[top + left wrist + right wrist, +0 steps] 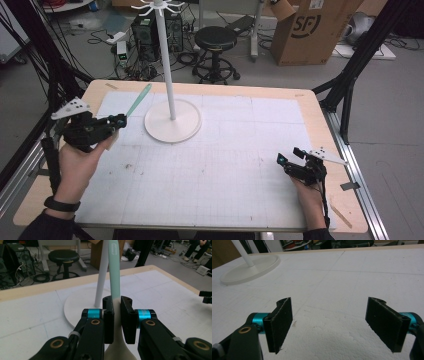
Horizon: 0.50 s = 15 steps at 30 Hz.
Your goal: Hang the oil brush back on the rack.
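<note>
High view: the left gripper (119,121) is held above the table's (210,165) left side, clamped on a spoon (138,99) whose green handle slants up toward the stand (172,120). The right gripper (289,156) is seen low at the right edge, jaws wide.

Left gripper view: the spoon (115,277) is pinched between closed jaws, handle rising before the stand's pole (102,277).

Right gripper view: jaws are spread wide over bare table (352,277), nothing between them.

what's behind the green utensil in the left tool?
In the left gripper view, the white stand pole rises right behind the utensil held by the left tool, its round base beyond the jaws. The utensil covers part of the pole; its top is out of frame.
</note>
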Each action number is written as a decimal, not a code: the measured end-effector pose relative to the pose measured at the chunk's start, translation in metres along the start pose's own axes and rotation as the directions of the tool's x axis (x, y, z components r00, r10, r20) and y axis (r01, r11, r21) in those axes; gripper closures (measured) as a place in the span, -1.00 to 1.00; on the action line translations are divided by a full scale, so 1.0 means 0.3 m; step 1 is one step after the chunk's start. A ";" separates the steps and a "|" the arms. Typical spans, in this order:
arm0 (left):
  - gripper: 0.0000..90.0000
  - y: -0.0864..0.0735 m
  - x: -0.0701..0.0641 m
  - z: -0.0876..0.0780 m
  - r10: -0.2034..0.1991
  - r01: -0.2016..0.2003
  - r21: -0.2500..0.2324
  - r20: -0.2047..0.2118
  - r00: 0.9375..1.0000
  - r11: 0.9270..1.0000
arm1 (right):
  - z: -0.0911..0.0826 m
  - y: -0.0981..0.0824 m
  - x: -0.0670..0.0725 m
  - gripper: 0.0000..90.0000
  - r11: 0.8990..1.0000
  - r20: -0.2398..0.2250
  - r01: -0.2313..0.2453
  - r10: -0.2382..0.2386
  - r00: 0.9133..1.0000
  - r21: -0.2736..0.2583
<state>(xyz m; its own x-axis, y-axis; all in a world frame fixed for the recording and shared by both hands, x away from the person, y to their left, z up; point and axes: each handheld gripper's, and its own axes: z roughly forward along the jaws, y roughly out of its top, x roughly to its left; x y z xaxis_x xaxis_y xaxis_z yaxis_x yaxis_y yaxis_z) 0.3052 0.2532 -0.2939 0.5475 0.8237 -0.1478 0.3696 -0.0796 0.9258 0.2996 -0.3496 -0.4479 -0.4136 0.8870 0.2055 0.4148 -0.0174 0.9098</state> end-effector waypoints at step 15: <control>0.82 0.251 0.001 -0.098 0.065 -0.064 -0.046 0.038 0.997 0.997 | 0.001 0.000 0.000 -0.53 1.000 0.001 -0.001 0.001 1.000 0.003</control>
<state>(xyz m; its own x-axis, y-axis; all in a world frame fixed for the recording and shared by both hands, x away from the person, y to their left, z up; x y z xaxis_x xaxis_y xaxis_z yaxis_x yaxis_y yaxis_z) 0.3109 0.2640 -0.2140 0.5985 0.7949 -0.0999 0.2992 -0.1060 0.9483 0.2998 -0.3494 -0.4479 -0.4126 0.8874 0.2058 0.4175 -0.0166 0.9085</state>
